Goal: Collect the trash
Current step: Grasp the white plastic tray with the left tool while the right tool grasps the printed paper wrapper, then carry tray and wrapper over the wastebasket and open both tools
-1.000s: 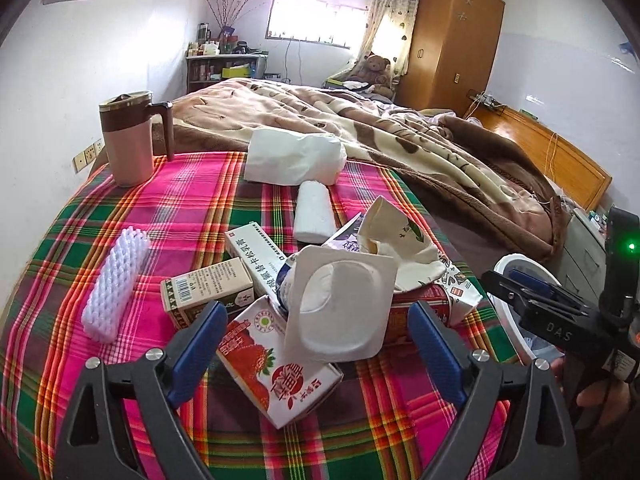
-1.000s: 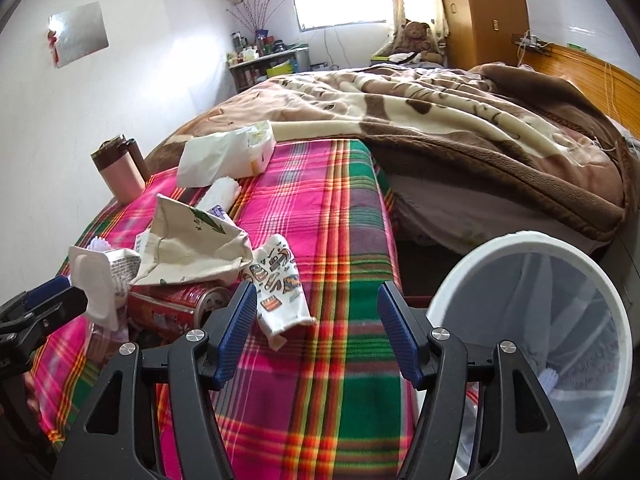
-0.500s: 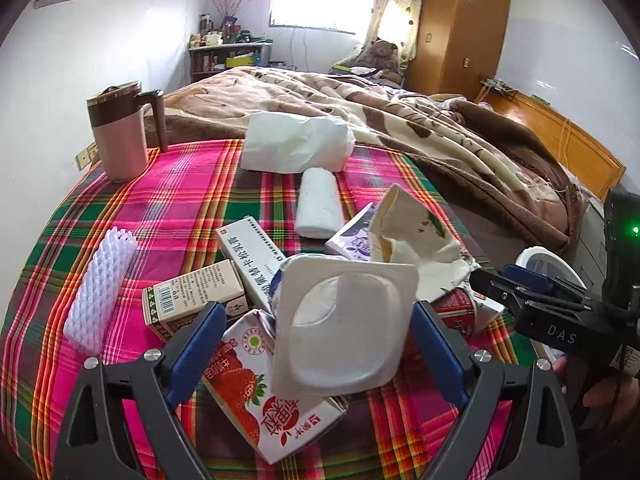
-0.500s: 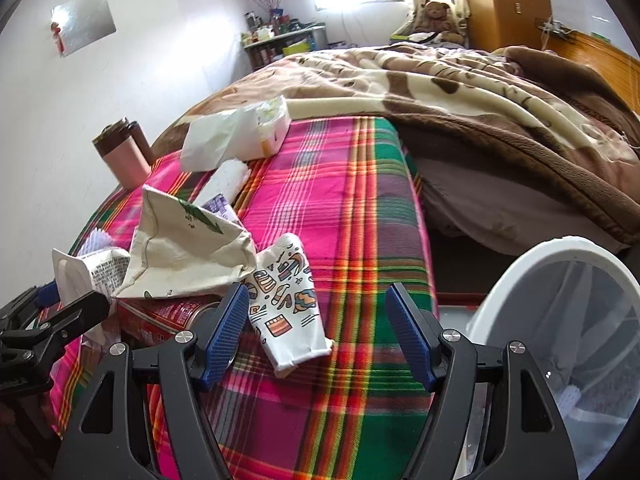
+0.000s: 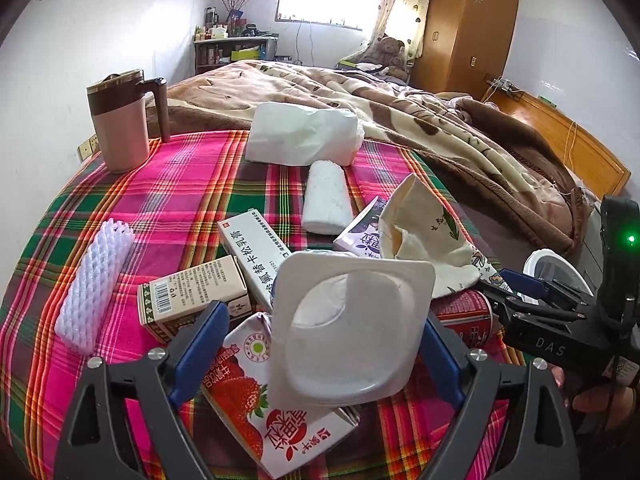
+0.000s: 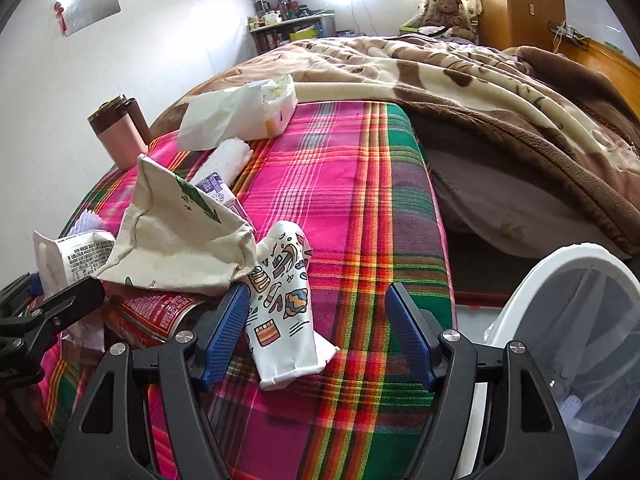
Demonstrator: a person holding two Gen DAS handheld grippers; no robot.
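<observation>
Plaid bedcover (image 5: pixel 192 184): 1 mug (image 5: pixel 120 124), 2 cartons (image 5: pixel 276 412), 1 brush (image 5: pixel 94 284).

A brown-lidded mug (image 5: pixel 122 120) stands upright beside the brown blanket (image 5: pixel 400 120).

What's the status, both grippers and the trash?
Left gripper jaws closing around white plastic tub, not yet pinched. Right gripper closing over printed wrapper, empty. Bin clear at right.

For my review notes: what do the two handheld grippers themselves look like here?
Both are alike: the left gripper and right gripper have black angular plastic frames with triangular cut-outs, silver round bolts and ribbed blue finger pads. Seen from the left wrist, the right gripper's body is printed "DAS" in white, and a black unit above it shows a green light.
</observation>
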